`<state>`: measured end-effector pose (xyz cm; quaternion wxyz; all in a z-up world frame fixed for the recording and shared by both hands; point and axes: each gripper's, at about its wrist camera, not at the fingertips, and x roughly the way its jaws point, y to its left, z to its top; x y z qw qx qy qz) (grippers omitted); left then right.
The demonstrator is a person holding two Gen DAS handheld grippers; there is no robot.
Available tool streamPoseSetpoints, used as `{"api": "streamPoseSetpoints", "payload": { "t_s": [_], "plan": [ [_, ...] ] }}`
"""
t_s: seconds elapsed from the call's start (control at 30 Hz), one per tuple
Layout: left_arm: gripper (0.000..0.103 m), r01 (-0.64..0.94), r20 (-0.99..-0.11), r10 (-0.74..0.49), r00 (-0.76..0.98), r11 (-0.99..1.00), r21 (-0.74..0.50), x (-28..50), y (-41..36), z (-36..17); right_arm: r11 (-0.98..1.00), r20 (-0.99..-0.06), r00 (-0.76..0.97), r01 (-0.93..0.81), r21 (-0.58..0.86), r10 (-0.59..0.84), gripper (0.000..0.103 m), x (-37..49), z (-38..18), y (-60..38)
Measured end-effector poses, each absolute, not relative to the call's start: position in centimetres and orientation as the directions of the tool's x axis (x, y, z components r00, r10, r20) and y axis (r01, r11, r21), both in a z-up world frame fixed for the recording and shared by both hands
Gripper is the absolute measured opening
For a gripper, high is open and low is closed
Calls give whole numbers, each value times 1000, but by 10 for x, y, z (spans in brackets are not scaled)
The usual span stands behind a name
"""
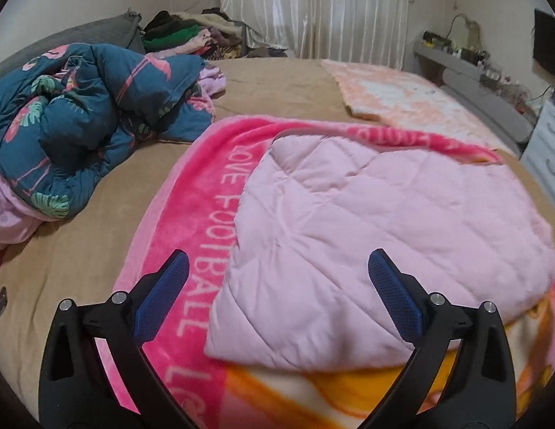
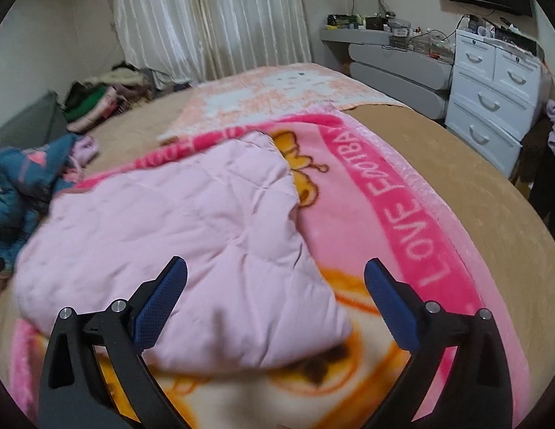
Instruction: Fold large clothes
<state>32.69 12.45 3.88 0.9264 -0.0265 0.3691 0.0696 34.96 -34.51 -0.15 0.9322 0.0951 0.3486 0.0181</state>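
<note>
Quilted pink comforter: folded into a rough pad, lying on the bright pink fleece blanket near the front of the bed; its near edge sits just ahead of both tools.
Left gripper: jaws spread wide, nothing between the blue pads, held above the comforter's near left corner, not touching it.
Right gripper: likewise released and empty, over the near right corner, which droops in an uneven point.
Step in hand (judgement): a fold looks just laid down; next is either squaring it or taking a fresh edge.
Doing it well: pinch both near corners through all layers at once, lift evenly, keep the two tools level so the quilting does not skew; smooth the ragged right corner first.
Risk: pads may catch the fleece underneath along with the comforter, dragging both.
Fleece blanket: spread flat, lettered border on both sides; likely still to be folded.
Teal floral duvet: bunched at the left, well apart, not in the way.
Peach-and-white blanket: flat at the far end, touching the fleece's far border.
Clothes heap: by the curtain, far off.
White drawers: beside the bed, right, clear of the work.
</note>
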Motion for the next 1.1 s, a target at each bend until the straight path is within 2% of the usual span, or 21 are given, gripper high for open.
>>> {"api": "streamPoseSetpoints", "payload": {
  "t_s": [0.33, 0.6, 1.1],
  "plan": [
    [94, -143, -636, 81, 767, 989, -46, 272, 115, 75, 974, -536, 828, -44, 224, 161, 99, 269, 57, -337],
    [94, -129, -618, 52, 784, 988, -80, 233, 109, 86, 972, -499, 848, -68, 226, 176, 99, 228, 82, -333],
    [94, -160, -671, 78, 738, 985, -62, 186, 100, 43, 962, -535, 826, -34, 272, 180, 99, 188, 40, -323]
  ]
}}
